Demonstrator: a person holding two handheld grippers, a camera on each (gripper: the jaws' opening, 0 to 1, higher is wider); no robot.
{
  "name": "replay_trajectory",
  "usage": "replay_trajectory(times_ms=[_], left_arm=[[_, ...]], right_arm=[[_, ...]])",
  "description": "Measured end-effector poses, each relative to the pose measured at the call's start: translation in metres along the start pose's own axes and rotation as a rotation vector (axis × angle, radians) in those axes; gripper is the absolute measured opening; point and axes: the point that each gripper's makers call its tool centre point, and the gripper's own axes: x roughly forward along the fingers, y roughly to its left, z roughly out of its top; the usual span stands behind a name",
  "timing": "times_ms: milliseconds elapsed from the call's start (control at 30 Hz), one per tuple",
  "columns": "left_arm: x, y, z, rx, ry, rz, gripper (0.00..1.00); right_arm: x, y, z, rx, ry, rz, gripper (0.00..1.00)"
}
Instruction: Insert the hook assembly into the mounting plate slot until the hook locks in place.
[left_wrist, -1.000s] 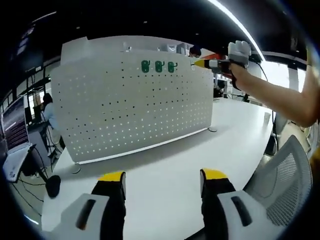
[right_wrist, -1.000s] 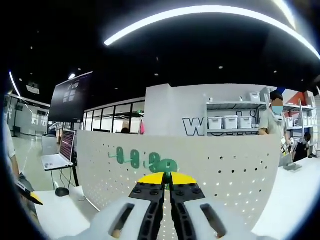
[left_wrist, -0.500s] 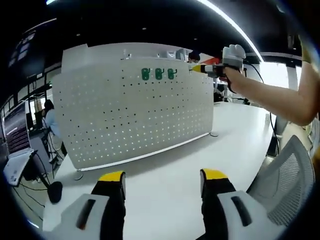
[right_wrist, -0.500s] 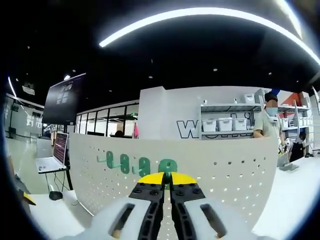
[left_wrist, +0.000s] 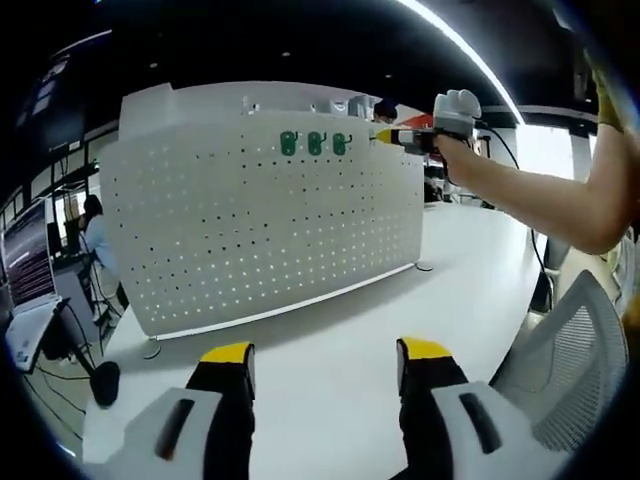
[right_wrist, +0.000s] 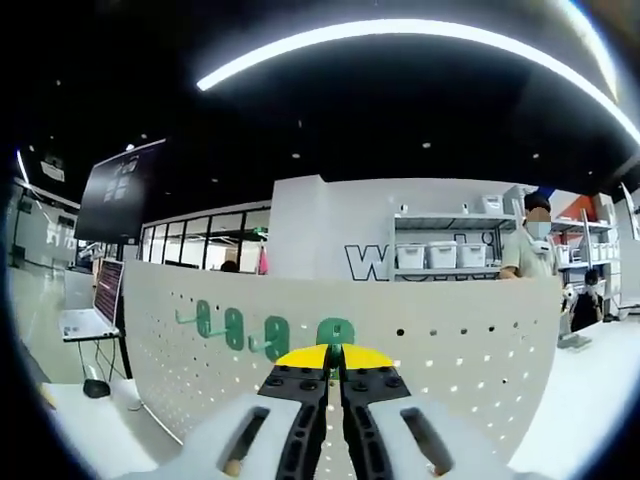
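Observation:
A white pegboard (left_wrist: 260, 220) stands upright on the white table (left_wrist: 330, 320). Three green hooks (left_wrist: 314, 143) hang in a row near its top edge. My right gripper (left_wrist: 385, 134), held by a person's hand, is level with that row and just right of it. In the right gripper view my right gripper (right_wrist: 333, 357) is shut on a green hook (right_wrist: 335, 330), close in front of the pegboard (right_wrist: 440, 350). The three mounted hooks (right_wrist: 235, 325) lie to its left. My left gripper (left_wrist: 325, 355) hovers low over the table, open, with nothing between its jaws.
A grey mesh chair (left_wrist: 570, 350) stands at the table's right edge. A laptop (right_wrist: 80, 320) and a dark monitor (right_wrist: 120, 190) are off to the left. A person (right_wrist: 530, 250) stands by shelves with white bins (right_wrist: 440, 255) behind the board.
My right gripper with its hook has edged left towards the board's top right part. In the right gripper view the mounted hooks have slid left. My left gripper stays open and low.

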Motion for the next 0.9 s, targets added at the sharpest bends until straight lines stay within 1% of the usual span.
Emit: replay_trajectory(times_ms=[233,300,467,533,700,900], left_arm=[[0.000,0.000,-0.004,-0.003,0.022,-0.008,0.57],[0.000,-0.001,-0.003,-0.003,0.021,-0.011,0.56],[-0.001,-0.001,-0.005,-0.005,0.026,-0.015,0.56],[0.000,-0.003,-0.009,-0.008,0.047,-0.023,0.55],[0.000,-0.001,-0.007,-0.006,0.036,-0.021,0.54],[0.001,0.002,-0.008,-0.002,0.038,-0.017,0.55]], right_arm=[[0.004,0.001,0.000,0.004,-0.009,-0.008,0.00],[0.007,0.002,0.000,-0.012,-0.006,-0.012,0.00],[0.011,0.002,-0.001,-0.012,-0.006,-0.019,0.00],[0.012,0.002,0.000,-0.002,-0.012,-0.019,0.00],[0.015,0.002,-0.001,-0.009,-0.009,-0.029,0.00],[0.018,0.004,-0.002,-0.059,-0.008,-0.048,0.00]])
